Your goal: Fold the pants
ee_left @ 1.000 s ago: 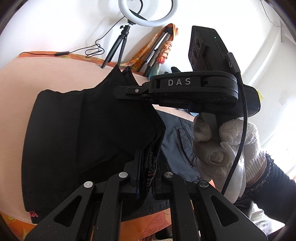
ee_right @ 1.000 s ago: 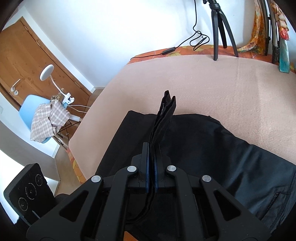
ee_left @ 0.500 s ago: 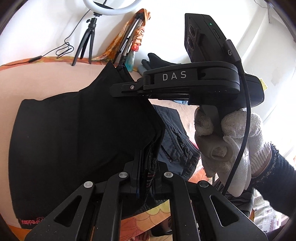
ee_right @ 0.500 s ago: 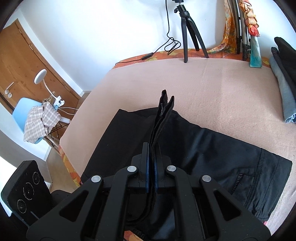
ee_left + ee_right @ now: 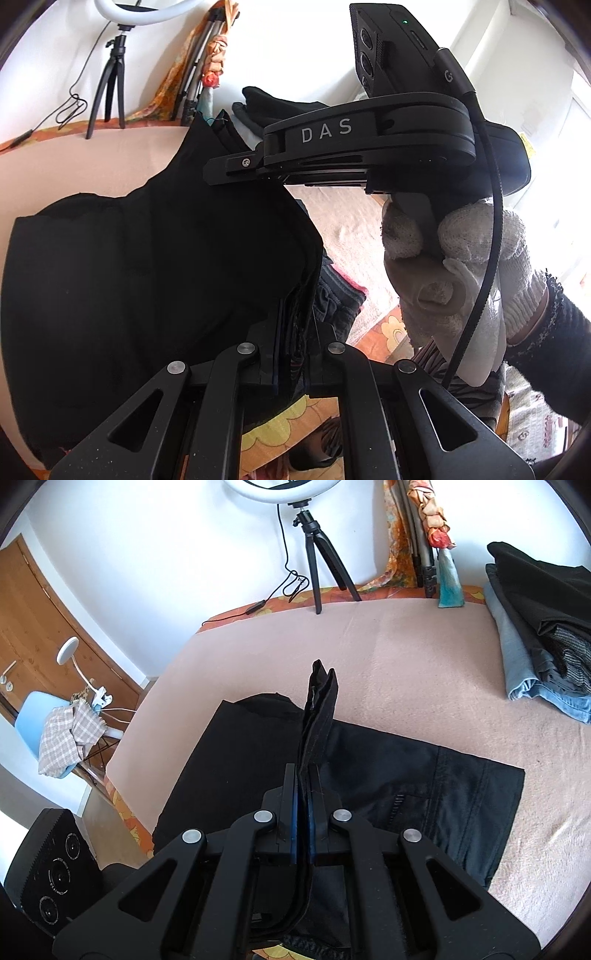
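Black cotton pants (image 5: 424, 775) lie on a peach-pink blanketed bed (image 5: 424, 653), one layer lifted. Left hand-held gripper (image 5: 293, 328) pinches a bunched edge of the fabric; right hand-held gripper (image 5: 303, 808) likewise, jaws pressed together on a raised fold. White knit-gloved hand (image 5: 458, 273) holds the right one. Stacked folded garments (image 5: 535, 635) well apart, at the bed's far right.
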{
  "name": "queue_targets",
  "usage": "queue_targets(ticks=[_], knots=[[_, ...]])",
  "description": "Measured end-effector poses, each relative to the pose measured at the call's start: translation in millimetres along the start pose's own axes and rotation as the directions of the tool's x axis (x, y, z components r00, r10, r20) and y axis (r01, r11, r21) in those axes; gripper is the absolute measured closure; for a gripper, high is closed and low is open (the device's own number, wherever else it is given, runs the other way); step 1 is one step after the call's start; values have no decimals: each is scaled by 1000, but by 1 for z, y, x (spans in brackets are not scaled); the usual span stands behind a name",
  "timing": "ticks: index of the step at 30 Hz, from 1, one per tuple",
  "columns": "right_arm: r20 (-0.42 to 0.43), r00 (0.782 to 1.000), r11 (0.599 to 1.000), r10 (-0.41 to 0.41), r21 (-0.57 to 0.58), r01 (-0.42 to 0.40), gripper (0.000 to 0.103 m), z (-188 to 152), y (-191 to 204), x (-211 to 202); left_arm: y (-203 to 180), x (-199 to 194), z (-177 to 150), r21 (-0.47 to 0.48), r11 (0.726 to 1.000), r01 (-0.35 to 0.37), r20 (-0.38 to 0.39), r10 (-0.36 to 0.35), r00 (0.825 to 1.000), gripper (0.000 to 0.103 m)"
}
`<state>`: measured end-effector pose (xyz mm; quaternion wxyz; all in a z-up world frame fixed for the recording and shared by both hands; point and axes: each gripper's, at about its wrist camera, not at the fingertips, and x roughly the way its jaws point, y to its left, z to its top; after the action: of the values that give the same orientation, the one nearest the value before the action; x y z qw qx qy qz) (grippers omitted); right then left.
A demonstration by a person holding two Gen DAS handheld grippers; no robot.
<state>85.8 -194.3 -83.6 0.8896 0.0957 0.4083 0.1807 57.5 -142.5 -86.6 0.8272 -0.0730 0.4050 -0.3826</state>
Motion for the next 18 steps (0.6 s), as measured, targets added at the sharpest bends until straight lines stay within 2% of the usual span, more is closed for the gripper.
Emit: queue_targets(ticks=[7, 11, 13, 16, 18], knots=[[9, 1000, 999, -18, 50, 17, 98, -6, -29, -13, -15, 12, -1, 29, 1000, 11, -9, -11, 1000, 96], [6, 1000, 998, -23, 56, 23, 98, -10, -36, -15, -19, 23, -1, 28, 999, 32, -42, -31, 999, 96], [5, 1000, 998, -29, 60, 29, 98, -12, -37, -16, -18, 27, 0, 23, 999, 43, -49, -42, 998, 90], [8, 999, 997, -32, 71, 31, 98, -13, -42, -17, -20, 30, 2, 18, 998, 60, -61, -59, 996, 89], [11, 999, 996, -42, 74, 41, 98, -14, -44, -18, -23, 31, 4, 25, 998, 64, -71, -62, 996, 83]])
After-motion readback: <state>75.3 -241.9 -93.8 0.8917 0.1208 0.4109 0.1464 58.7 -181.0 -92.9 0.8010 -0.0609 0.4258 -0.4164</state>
